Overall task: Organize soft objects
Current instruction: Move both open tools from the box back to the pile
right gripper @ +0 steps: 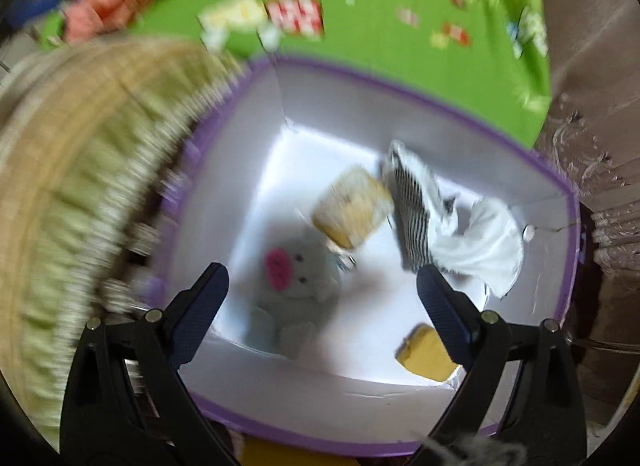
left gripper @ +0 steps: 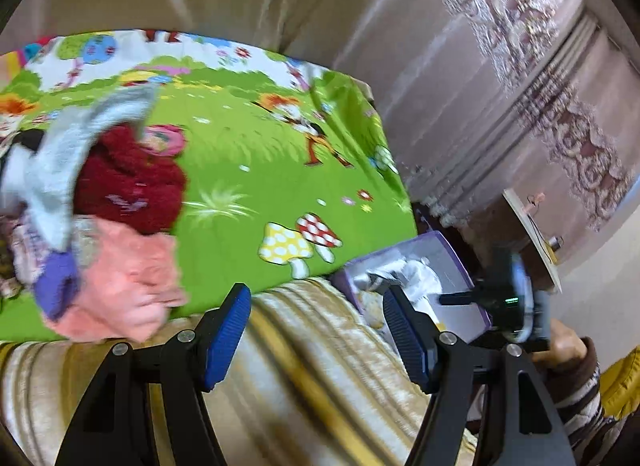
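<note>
Your left gripper (left gripper: 316, 334) has its jaws spread wide with nothing between the blue pads, hanging over the striped beige cushion (left gripper: 312, 378). Off to its left, a heap of soft things sits on the green cartoon mat (left gripper: 248, 169): a dark red knit piece (left gripper: 128, 181), a pink fluffy cloth (left gripper: 128, 290) and a grey-white sock (left gripper: 64, 161). The purple-edged box (left gripper: 452, 266) waits to the right, beside your other hand (left gripper: 568, 346).

Over to the right wrist view: your right gripper (right gripper: 322, 306) is released too, empty, pointing down into that purple-edged box (right gripper: 440, 105). Inside lie a grey plush toy (right gripper: 300, 286), a blurred tan soft piece (right gripper: 352, 209), a striped cloth (right gripper: 416, 209), a white cloth (right gripper: 488, 250) and a yellow item (right gripper: 428, 354).
</note>
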Motion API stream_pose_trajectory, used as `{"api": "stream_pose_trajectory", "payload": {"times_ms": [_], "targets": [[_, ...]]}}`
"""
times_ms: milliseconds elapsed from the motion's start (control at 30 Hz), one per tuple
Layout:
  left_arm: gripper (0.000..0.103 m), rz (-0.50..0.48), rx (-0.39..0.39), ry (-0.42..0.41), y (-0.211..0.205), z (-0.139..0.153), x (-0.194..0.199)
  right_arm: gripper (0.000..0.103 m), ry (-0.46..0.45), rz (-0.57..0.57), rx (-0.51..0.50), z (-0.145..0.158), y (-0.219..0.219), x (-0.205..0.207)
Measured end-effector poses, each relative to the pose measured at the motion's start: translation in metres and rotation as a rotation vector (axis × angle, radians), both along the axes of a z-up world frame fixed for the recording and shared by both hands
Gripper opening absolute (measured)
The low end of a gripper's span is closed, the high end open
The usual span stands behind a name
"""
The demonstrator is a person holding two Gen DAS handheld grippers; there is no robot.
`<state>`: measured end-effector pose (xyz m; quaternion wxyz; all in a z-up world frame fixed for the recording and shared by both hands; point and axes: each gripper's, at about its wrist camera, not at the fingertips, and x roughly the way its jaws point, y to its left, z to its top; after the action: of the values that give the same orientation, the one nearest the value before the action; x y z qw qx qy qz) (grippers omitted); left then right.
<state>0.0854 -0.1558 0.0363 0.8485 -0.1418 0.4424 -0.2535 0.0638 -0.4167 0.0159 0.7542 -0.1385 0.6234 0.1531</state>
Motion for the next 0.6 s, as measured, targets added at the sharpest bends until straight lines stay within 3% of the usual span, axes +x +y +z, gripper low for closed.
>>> {"api": "stream_pose_trajectory", "payload": {"times_ms": [200, 400, 467, 600], "targets": [[0.069, 0.174, -0.024, -0.006, 0.070, 0.001, -0.006, 0.096, -0.162, -0.008, 0.122, 0.062, 0.040, 0.011], [0.067, 0.350, -0.028, 0.015, 0.142, -0.006, -0.011, 0.096, -0.251, 0.041, 0.216, 0.069, 0.090, 0.012], [0.059, 0.382, -0.017, 0.020, 0.157, -0.008, -0.011, 0.096, -0.267, 0.047, 0.238, 0.063, 0.108, 0.018], [0.055, 0.417, 0.004, 0.024, 0.178, -0.012, -0.008, 0.096, -0.299, 0.071, 0.280, 0.069, 0.144, 0.031]]}}
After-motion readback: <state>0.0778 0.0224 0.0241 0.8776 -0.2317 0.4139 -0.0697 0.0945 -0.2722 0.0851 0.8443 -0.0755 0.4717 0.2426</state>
